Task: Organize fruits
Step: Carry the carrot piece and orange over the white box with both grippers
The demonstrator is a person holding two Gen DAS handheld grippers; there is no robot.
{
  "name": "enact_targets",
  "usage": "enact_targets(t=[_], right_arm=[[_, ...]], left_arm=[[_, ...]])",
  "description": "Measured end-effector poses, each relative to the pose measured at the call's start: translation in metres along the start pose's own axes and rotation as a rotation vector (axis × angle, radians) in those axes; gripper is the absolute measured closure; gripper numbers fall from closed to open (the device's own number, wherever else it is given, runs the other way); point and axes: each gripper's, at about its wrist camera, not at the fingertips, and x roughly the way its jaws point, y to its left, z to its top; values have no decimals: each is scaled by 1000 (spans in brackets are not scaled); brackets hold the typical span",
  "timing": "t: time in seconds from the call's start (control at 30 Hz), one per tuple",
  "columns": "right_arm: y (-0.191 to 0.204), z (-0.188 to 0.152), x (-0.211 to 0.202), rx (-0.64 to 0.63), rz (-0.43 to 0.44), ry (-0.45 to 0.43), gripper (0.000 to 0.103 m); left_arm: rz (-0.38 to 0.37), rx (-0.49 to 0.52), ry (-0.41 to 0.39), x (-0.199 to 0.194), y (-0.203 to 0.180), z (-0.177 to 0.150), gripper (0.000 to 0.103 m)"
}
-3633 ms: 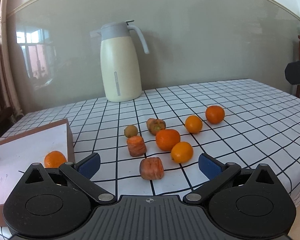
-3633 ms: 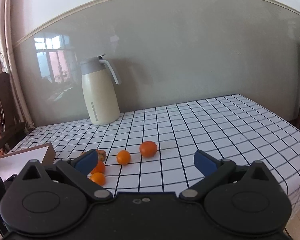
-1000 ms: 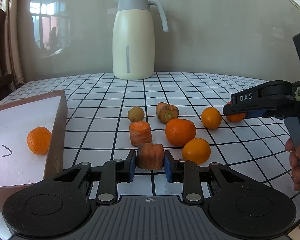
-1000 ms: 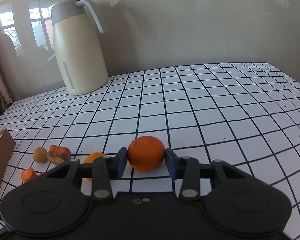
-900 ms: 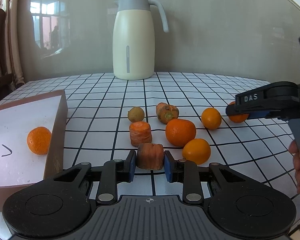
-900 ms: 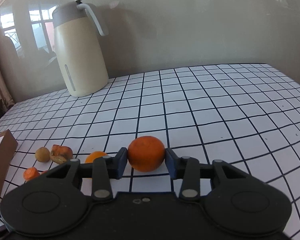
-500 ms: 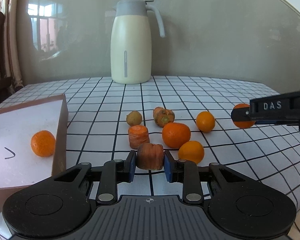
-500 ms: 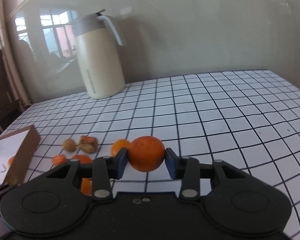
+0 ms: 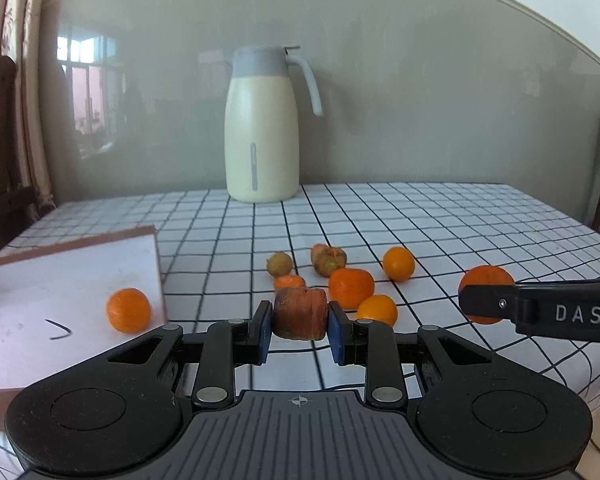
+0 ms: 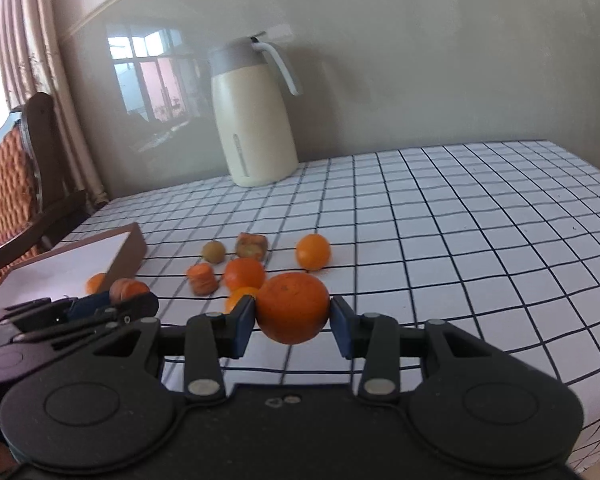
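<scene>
Both loads now lifted off tabletop (image 9: 440,216). My left claw (image 9: 300,330) clamps carrot chunk (image 9: 300,312); right claw (image 10: 293,326) clamps orange (image 10: 293,307). Next, I judge: carry toward box (image 9: 60,276).

White surface (image 9: 440,216) with a black grid pattern. Cream jug (image 9: 261,152) with grey lid and handle. Brown-rimmed tray (image 9: 60,276), white inside, holding an orange fruit (image 9: 128,310). Black hand-held grippers with blue pads (image 9: 263,334); dull orange-brown carrot piece (image 9: 300,312); bright orange mandarin (image 10: 293,307).
</scene>
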Motion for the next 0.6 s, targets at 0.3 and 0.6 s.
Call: enact_targets(t=[0.3, 0.6], right_arm=[[36, 0, -8, -62, 92, -67, 71], [75, -3, 2, -106, 189, -67, 71]], left_arm=[[55, -15, -68, -35, 36, -1, 74], [123, -57, -76, -55, 76, -8, 74]])
